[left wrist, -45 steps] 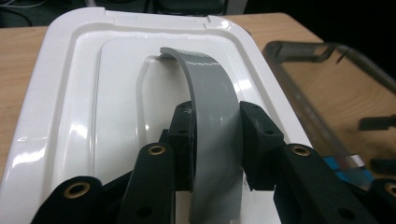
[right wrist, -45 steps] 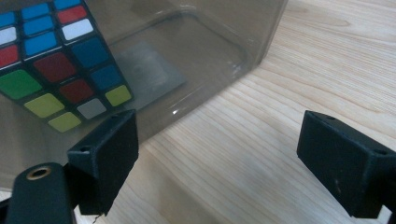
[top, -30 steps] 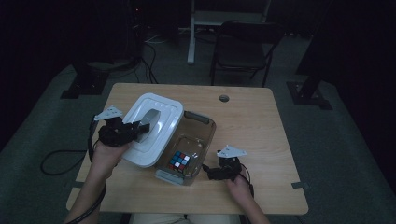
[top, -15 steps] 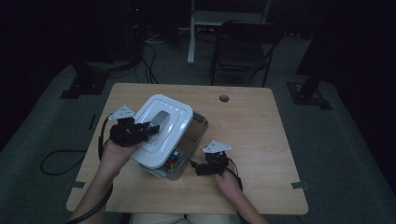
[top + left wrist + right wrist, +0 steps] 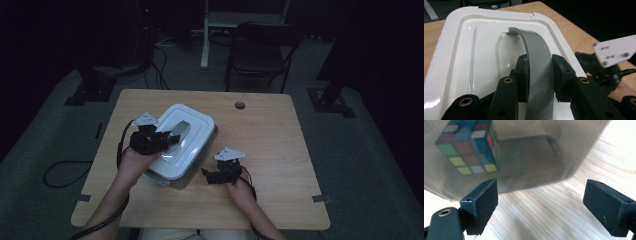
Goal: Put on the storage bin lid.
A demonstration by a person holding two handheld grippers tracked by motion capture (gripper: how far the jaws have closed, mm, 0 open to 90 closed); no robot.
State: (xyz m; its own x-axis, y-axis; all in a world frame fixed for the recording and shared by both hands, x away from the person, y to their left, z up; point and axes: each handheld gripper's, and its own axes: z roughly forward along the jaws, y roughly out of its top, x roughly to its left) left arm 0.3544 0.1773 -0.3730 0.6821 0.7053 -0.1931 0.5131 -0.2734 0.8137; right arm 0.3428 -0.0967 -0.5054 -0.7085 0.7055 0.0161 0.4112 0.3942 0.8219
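Observation:
A white lid (image 5: 192,142) with a grey arched handle (image 5: 181,131) lies tilted over a clear plastic box (image 5: 167,181), covering most of it. My left gripper (image 5: 172,137) is shut on that handle (image 5: 536,55); in the left gripper view its jaws (image 5: 541,65) press the handle from both sides above the lid (image 5: 461,50). My right gripper (image 5: 207,175) stands open on the table just right of the box. In the right gripper view its jaws (image 5: 544,195) face the box wall (image 5: 531,157), with nothing between them. Inside the box sits a colourful puzzle cube (image 5: 471,147).
The wooden table (image 5: 270,135) has bare room at the right and front, and a round cable hole (image 5: 240,105) near the far edge. A dark chair (image 5: 262,55) stands behind the table. Cables lie on the floor at left.
The left gripper has carried the lid rightward, from beside the open box to over it, hiding the cube from above. The right gripper has moved left up to the box.

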